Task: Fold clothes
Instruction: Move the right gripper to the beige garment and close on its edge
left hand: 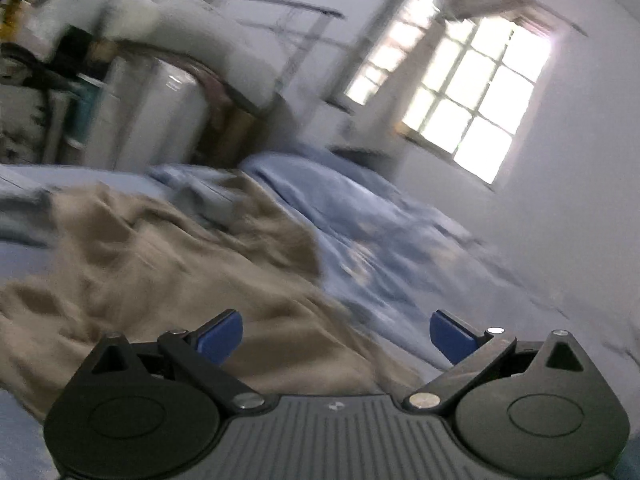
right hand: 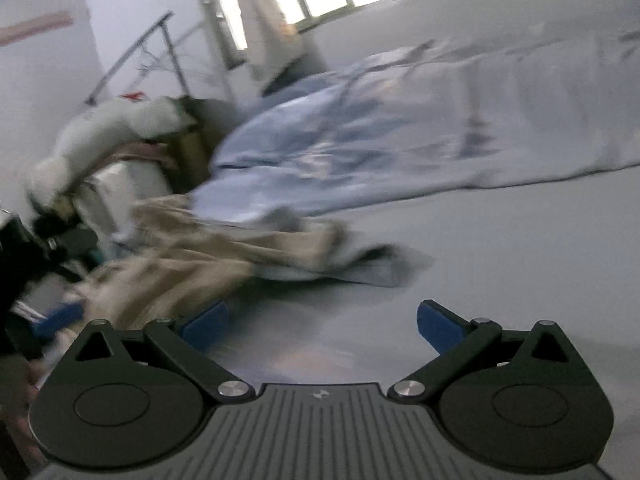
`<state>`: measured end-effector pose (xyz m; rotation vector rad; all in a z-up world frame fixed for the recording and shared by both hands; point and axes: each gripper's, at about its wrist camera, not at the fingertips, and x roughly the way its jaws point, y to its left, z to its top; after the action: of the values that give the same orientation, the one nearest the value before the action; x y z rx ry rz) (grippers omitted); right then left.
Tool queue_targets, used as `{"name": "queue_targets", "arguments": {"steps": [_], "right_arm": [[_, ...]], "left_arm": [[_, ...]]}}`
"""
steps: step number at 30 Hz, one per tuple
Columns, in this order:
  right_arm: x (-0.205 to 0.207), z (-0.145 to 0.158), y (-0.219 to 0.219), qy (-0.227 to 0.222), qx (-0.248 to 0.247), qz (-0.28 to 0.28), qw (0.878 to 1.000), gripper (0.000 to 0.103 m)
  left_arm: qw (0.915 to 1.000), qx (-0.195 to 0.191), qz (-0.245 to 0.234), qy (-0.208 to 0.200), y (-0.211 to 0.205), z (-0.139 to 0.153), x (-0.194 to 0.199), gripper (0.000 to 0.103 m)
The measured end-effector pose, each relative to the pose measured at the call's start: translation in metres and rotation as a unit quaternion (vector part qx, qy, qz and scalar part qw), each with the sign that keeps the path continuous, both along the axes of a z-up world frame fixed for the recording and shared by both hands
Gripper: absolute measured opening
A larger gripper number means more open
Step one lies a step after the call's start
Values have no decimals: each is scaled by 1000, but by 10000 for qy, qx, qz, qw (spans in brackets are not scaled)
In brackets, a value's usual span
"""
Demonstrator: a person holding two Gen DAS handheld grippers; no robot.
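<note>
A crumpled tan garment (left hand: 160, 264) lies on the pale blue bed sheet (left hand: 24, 248). In the left wrist view it spreads under and ahead of my left gripper (left hand: 336, 334), whose blue pads stand wide apart with nothing between them. In the right wrist view the same tan garment (right hand: 192, 256) lies ahead and to the left, beside a grey-blue piece of cloth (right hand: 360, 268). My right gripper (right hand: 322, 326) is open over bare bed sheet (right hand: 500, 248), its left pad close to the garment's near edge. Both views are motion-blurred.
A rumpled light blue quilt (left hand: 340, 208) (right hand: 380, 140) is heaped along the white wall. Beyond the bed's far end stand a white cylindrical appliance (left hand: 160, 116), piled white bedding (right hand: 108, 136), a metal drying rack (left hand: 288, 12) and a bright window (left hand: 472, 92).
</note>
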<state>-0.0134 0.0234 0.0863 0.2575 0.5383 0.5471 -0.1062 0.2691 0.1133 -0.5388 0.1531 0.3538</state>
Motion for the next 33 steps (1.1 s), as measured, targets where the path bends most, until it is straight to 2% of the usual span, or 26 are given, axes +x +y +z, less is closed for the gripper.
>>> {"name": "queue_targets", "arguments": {"steps": [3,5,7,9,13,15,17,20,25,29,33], "right_arm": [[15,-7,35,285,383,204,9987,103],[27,-14,52,584,642,221,9960,90],[40,-22,67,919,907,202,9914,82],[51,-30,79,1175,1059,161,9873,81],[67,-39,95,1308,1294,144,9828,75],[73,-43,101,1401,1403,203,9799,56],[74,-42,107,1338,1321,260,9818,21],[71,-36,114,1079,1030,298,9884,11],[53,-12,106,393,566,289,9972,9],[42,-3,89,119,509,142,9985,6],[36,1,68,85,667,-154,9976,5]], "left_arm": [[9987,-82,504,52,21,1,-9,103],[9962,-289,815,124,36,-1,-13,103],[9937,-464,1004,182,48,-2,-13,103],[9923,-615,1044,261,58,-6,-11,103],[9910,-710,1018,491,64,-11,-8,103],[9910,-693,1017,527,62,-13,-8,103],[9905,-728,1043,521,62,-14,-7,103],[9901,-757,1066,518,61,-15,-7,103],[9903,-750,1051,514,58,-16,-8,103],[9912,-703,990,522,52,-15,-5,103],[9931,-585,860,541,41,-15,0,103]]}}
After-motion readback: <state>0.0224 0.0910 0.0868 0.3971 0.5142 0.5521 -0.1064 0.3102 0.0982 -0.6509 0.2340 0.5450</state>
